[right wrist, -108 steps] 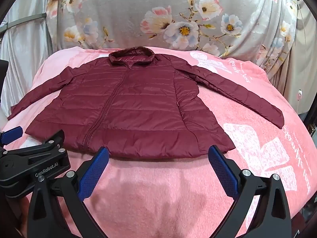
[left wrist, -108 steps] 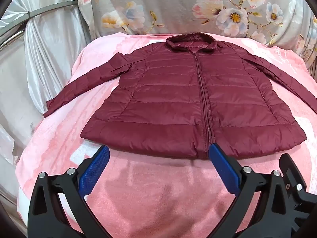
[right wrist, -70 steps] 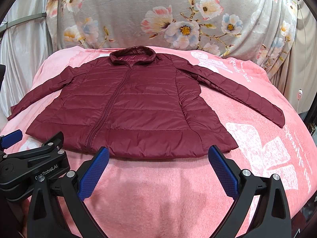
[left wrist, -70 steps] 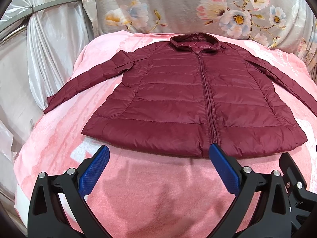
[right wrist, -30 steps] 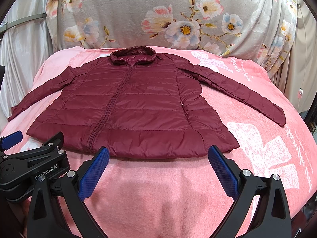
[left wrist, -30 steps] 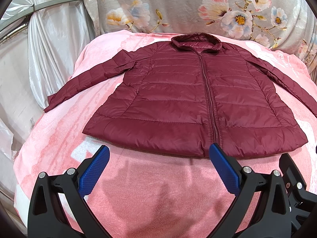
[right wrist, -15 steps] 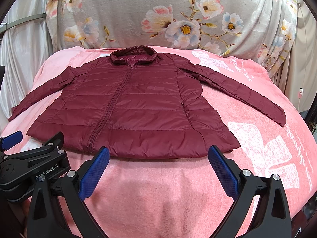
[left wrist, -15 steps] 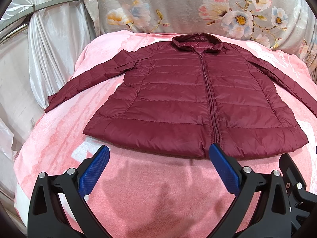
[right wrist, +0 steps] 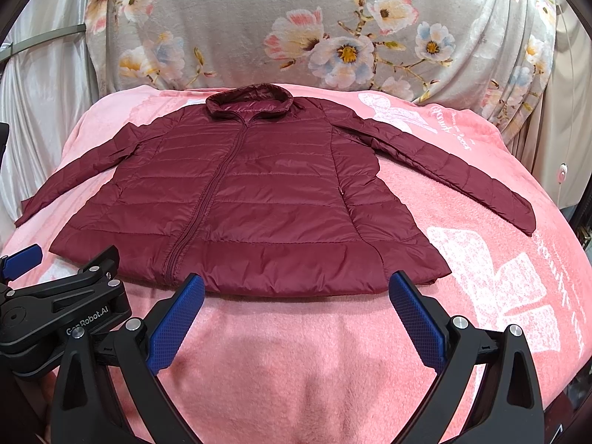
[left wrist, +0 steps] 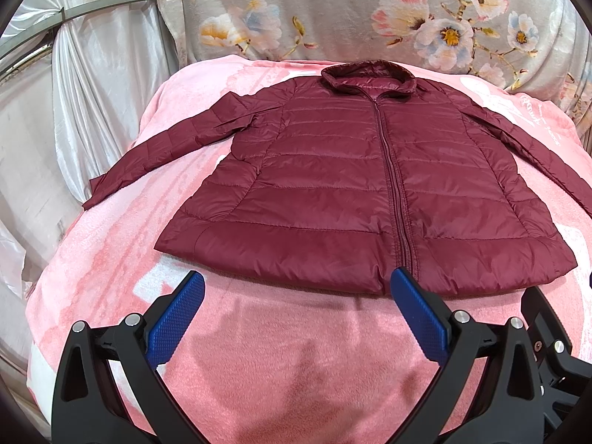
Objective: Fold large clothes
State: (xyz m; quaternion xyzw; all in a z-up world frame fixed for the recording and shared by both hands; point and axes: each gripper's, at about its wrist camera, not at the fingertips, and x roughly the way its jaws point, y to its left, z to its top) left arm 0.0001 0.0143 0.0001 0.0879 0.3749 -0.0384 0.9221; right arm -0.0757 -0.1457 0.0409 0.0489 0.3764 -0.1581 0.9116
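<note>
A maroon quilted puffer jacket lies flat and zipped, front up, on a pink blanket, collar at the far side, both sleeves spread out to the sides. It also shows in the right wrist view. My left gripper is open and empty, just short of the jacket's near hem, left of the zipper. My right gripper is open and empty, just short of the hem's right half. The left gripper's body shows at the lower left of the right wrist view.
The blanket covers a rounded surface that drops off at the left, right and near edges. A grey floral cloth hangs behind. Silver drapes stand at the left. The right sleeve's cuff lies near the blanket's right edge.
Both views have drifted very slightly; the jacket sits a touch to the right in the left wrist view. Both grippers stay open and the jacket has not moved.
</note>
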